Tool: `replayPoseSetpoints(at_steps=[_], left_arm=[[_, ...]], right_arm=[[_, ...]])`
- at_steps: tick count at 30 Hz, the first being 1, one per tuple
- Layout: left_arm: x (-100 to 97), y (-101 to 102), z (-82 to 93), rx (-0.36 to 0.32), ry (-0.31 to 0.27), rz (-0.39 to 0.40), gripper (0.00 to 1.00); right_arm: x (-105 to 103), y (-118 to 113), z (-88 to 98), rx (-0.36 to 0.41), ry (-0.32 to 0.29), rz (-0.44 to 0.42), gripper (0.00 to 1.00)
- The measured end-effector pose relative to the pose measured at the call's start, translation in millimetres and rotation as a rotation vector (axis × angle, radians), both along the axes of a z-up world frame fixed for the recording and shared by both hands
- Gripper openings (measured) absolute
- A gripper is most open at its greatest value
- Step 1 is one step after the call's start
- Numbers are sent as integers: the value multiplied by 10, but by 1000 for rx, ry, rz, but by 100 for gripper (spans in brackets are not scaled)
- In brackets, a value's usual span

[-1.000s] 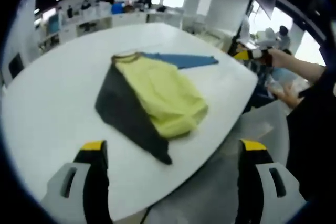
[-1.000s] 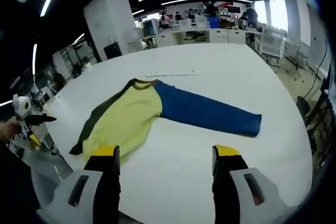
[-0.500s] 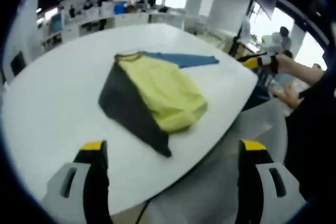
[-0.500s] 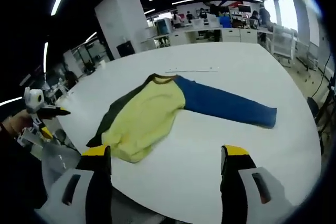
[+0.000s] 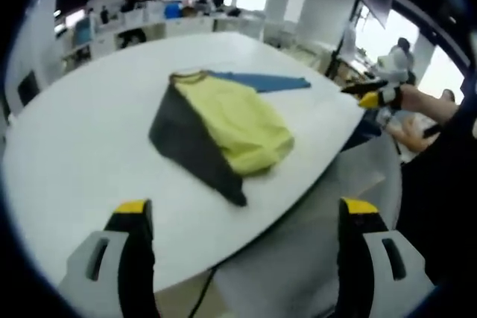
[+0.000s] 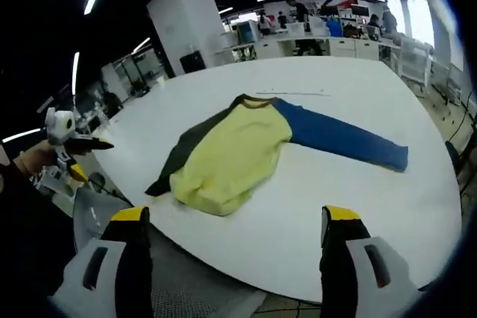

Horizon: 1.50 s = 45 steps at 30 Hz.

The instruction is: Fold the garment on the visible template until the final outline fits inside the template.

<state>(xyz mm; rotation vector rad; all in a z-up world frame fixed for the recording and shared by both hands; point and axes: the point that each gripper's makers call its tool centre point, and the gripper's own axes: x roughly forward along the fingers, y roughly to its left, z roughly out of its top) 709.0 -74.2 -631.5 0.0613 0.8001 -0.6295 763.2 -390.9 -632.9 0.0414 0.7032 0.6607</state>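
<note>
The garment lies flat on the white table (image 5: pixel 74 147) (image 6: pixel 358 206). Its yellow body (image 5: pixel 238 121) (image 6: pixel 231 158) has a dark sleeve (image 5: pixel 186 147) (image 6: pixel 182 156) folded along one side. A blue sleeve (image 5: pixel 261 81) (image 6: pixel 346 139) stretches out past the collar. My left gripper (image 5: pixel 247 208) hangs open near the table's edge, short of the cloth and holding nothing. My right gripper (image 6: pixel 235 215) is open as well, off the table's rim on the hem side. Each gripper appears in the other's view, in a hand: the right gripper (image 5: pixel 376 94), the left gripper (image 6: pixel 71 143).
A thin line (image 6: pixel 291 93) marks the table beyond the collar. A grey mesh chair (image 6: pixel 186 288) stands under the near rim. A dark sleeve (image 5: pixel 440 184) of the person fills the right side. Desks and people are far behind.
Both grippers have drawn back from the table, so more of its edge and the floor shows. The garment lies as before.
</note>
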Motion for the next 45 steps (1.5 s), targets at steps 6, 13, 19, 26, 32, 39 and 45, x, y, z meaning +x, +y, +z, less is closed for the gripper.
replayPoseSetpoints(at_steps=[6,13,19,26,32,39,45], left_arm=[[-76,106,24,-24,4,18,99],[-95,228,62,-42,-1,43,99],[-64,229,69,-42,-6,34,99],[-56,196,8,-35,6,3,99],[-2,85,-66,-51,23,-26,99],[12,-95,-226,-62,58,-74,99],[60,-159,-494,-9,73,-75,91]], right_arm=[[-81,106,66,31,-8,-2,100],[-109,100,41,34,8,-30,100],[-90,152,68,37,0,-36,100],[-77,168,75,38,-2,-44,100],[-131,101,34,26,11,-61,100],[-188,9,-36,19,37,-86,99],[-210,-39,-61,4,54,-84,99]])
